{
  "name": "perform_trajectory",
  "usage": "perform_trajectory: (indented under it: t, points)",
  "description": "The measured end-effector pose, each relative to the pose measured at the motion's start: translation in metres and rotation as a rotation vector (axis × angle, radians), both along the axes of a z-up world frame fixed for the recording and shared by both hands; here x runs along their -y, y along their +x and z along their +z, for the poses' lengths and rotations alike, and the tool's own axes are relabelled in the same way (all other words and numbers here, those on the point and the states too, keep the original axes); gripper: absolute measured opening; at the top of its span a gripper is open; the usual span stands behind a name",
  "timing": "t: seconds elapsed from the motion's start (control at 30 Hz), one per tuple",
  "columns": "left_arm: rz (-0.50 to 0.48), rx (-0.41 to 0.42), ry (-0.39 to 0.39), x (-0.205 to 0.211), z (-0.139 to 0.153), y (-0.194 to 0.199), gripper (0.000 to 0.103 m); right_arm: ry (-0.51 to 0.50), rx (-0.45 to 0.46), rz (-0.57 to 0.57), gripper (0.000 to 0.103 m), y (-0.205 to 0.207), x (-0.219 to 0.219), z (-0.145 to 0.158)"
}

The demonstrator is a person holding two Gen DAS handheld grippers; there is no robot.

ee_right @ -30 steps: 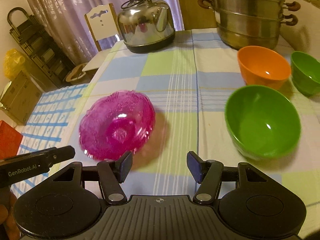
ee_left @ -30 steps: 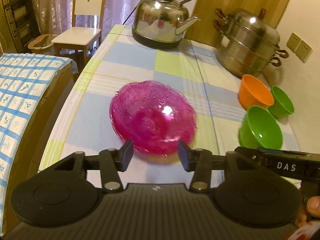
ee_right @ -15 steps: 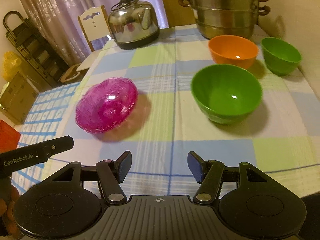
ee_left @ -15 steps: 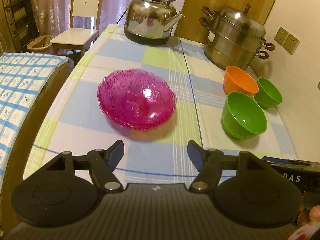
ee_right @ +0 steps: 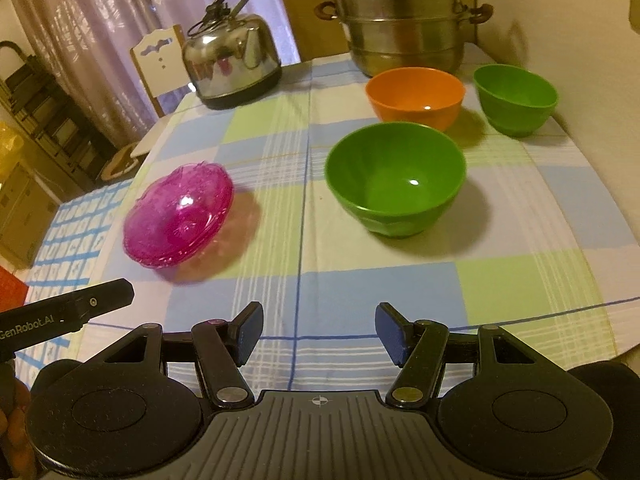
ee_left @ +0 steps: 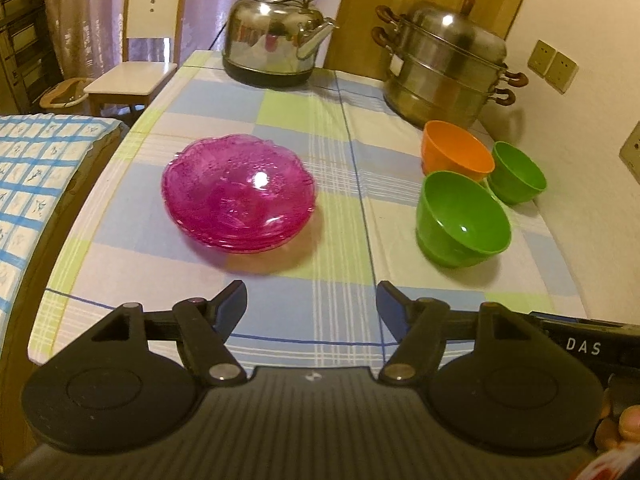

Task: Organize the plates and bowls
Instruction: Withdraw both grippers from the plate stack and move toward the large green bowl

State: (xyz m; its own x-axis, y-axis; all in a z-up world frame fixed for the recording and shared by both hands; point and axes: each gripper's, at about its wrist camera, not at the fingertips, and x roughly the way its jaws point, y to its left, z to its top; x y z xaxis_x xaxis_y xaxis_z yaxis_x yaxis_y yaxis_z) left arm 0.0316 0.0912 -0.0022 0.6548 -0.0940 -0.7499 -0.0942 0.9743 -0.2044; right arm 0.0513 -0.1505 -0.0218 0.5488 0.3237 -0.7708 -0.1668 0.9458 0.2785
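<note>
A stack of pink glass plates [ee_left: 238,194] sits on the checked tablecloth at the left; it also shows in the right wrist view [ee_right: 180,216]. A large green bowl [ee_left: 462,218] [ee_right: 396,184], an orange bowl [ee_left: 456,152] [ee_right: 416,96] and a small green bowl [ee_left: 518,172] [ee_right: 516,98] stand at the right, each apart and upright. My left gripper [ee_left: 312,308] is open and empty, near the table's front edge, short of the plates. My right gripper [ee_right: 319,330] is open and empty, short of the large green bowl.
A steel kettle [ee_left: 276,48] [ee_right: 232,68] stands at the table's far end, and a stacked steel steamer pot [ee_left: 444,68] [ee_right: 400,16] at the far right by the wall. A chair [ee_left: 144,60] and a blue checked cloth [ee_left: 36,176] are left of the table.
Both grippers have pulled back toward the table's front edge and away from the pink plates, which now rest on the table. The left gripper's jaws have widened.
</note>
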Motion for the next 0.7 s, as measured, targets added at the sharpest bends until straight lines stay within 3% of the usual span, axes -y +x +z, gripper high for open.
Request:
perform_trajectory:
  t: [0.7]
  points:
    - [-0.104,-0.005,-0.034,0.043,-0.002,0.017,0.069,-0.026,-0.006,-0.120,0.062,-0.001,0.050,0.006]
